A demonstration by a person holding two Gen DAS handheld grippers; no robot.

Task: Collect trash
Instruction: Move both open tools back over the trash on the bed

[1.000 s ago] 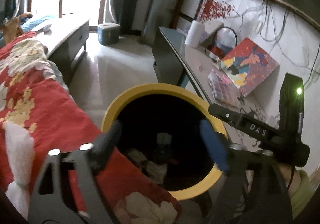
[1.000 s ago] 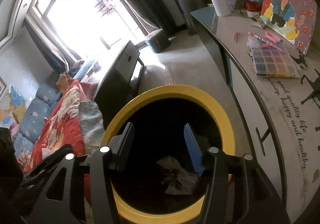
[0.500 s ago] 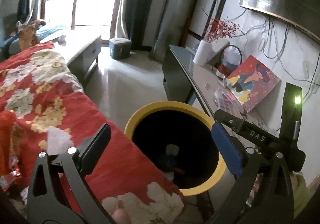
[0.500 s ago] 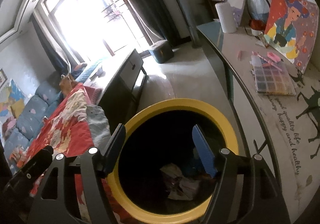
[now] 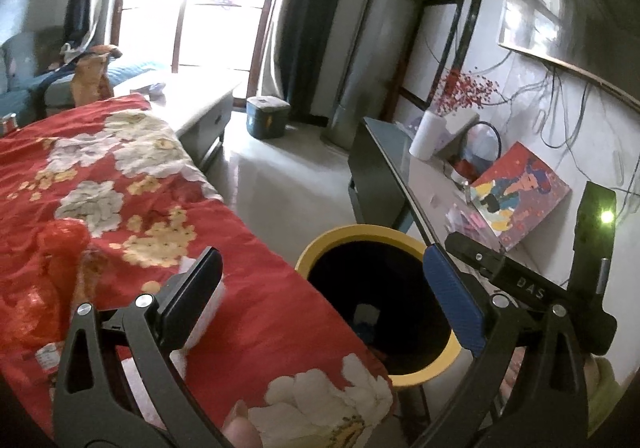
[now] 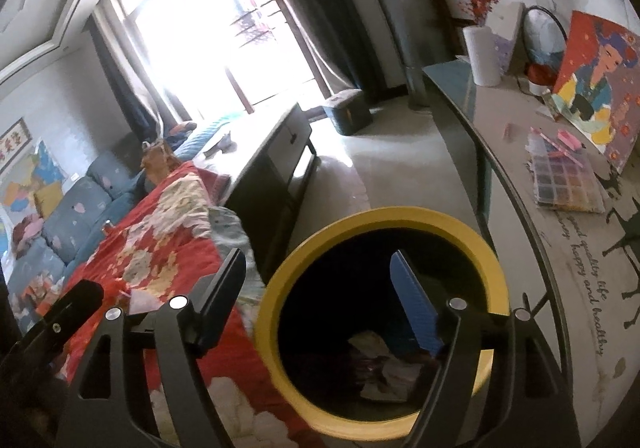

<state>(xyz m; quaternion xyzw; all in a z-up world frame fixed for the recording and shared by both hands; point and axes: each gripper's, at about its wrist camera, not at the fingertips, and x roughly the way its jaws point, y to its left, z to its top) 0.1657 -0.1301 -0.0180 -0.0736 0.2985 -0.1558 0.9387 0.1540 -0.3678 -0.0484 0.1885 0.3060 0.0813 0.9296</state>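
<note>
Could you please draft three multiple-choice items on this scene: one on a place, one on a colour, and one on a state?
1. Where does the bin stand?
A. between the red floral blanket and the long side table
B. on top of the side table
C. against the window

2. What colour is the bin's rim?
A. blue
B. yellow
C. white

3. What is inside the bin?
A. nothing
B. water
C. crumpled trash

Answers:
1. A, since the right wrist view shows the blanket on one side of it and the table edge on the other.
2. B, since a yellow ring runs round its dark opening.
3. C, since crumpled paper lies at its bottom.
</note>
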